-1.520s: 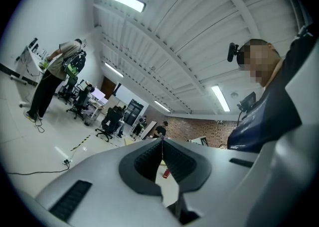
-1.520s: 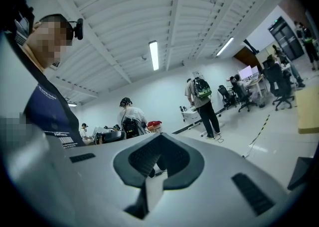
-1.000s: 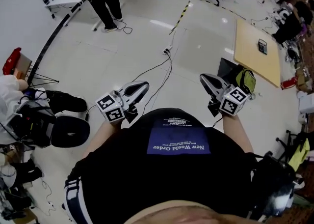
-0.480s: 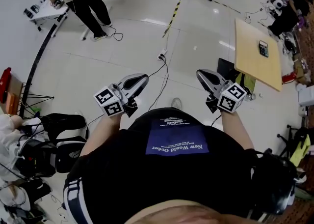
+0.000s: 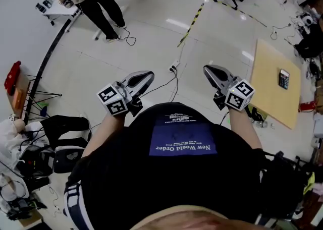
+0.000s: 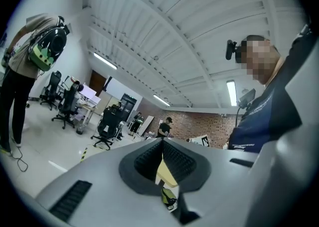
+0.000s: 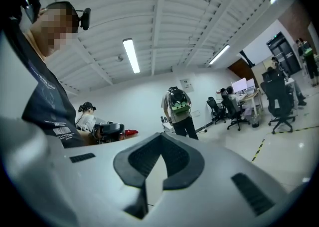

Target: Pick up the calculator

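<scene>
The calculator (image 5: 283, 78) is seen lying flat on a tan wooden surface (image 5: 266, 93), near that surface's far edge as seen from the right hand-held gripper (image 5: 211, 71). In the head view it is placed well apart from this gripper, off to its right and roughly level with its tips, to the side of the line along which the jaws are pointed. The right hand-held gripper is held level in front of the person's torso, above the pale floor; its jaws are closed tip to tip, and nothing is gripped. The left hand-held gripper (image 5: 145, 77) is held to its left, farther from the calculator, its jaws likewise closed on nothing. A power strip (image 5: 174, 65) is seen on the floor just left of the right hand-held gripper.
</scene>
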### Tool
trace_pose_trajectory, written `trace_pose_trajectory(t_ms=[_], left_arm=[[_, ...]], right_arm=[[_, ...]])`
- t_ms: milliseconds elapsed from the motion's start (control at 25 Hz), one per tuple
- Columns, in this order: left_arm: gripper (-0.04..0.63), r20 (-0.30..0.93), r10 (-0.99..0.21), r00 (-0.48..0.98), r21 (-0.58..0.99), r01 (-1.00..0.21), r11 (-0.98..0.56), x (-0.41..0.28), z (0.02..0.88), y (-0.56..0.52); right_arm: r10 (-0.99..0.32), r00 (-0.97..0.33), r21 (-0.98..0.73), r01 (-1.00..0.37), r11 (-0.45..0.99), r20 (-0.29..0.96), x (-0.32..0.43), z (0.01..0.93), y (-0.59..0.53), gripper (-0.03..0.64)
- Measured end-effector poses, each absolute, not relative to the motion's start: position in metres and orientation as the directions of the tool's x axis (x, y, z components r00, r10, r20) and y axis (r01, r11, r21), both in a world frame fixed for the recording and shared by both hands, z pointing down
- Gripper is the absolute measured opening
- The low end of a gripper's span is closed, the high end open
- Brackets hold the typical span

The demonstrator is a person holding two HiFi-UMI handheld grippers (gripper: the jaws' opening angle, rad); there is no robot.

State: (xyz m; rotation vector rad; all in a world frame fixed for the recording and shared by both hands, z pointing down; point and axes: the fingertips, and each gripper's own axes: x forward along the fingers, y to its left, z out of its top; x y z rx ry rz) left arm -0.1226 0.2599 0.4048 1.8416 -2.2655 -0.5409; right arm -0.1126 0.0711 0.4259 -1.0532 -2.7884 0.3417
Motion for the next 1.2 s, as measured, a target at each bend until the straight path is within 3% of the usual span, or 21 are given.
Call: trace_pose_trajectory(t_ms=[240, 480, 920, 1200], left_arm=[[0.006, -0.060, -0.980, -0.191, 0.408, -0.900, 0.150, -0.174, 0.413, 0.220], [0.006, -0.074, -0.997, -0.010, 0.414, -0.910, -0.021, -0.254, 0.428, 0.177], [0.006, -0.108, -0.904, 0.414, 0.348, -0.836, -0.424, -0.388, 0.430, 0.103], [0.006, -0.105, -0.770, 0.629, 0.363, -0.697, -0.619, -0.405, 0.445, 0.048]], right_arm=[[0.634, -0.771, -0.275, 0.599, 0.752, 0.055, -0.152, 0.434, 0.032, -0.015], [0.482, -0.872, -0.268, 0.446, 0.854, 0.082, -0.194, 0.447, -0.005, -0.015], [0.039, -0.996, -0.244, 0.019, 0.970, 0.078, -0.266, 0.440, -0.047, -0.014], [-0.248, -0.966, -0.246, -0.259, 0.934, 0.078, -0.248, 0.446, -0.066, -0.014]])
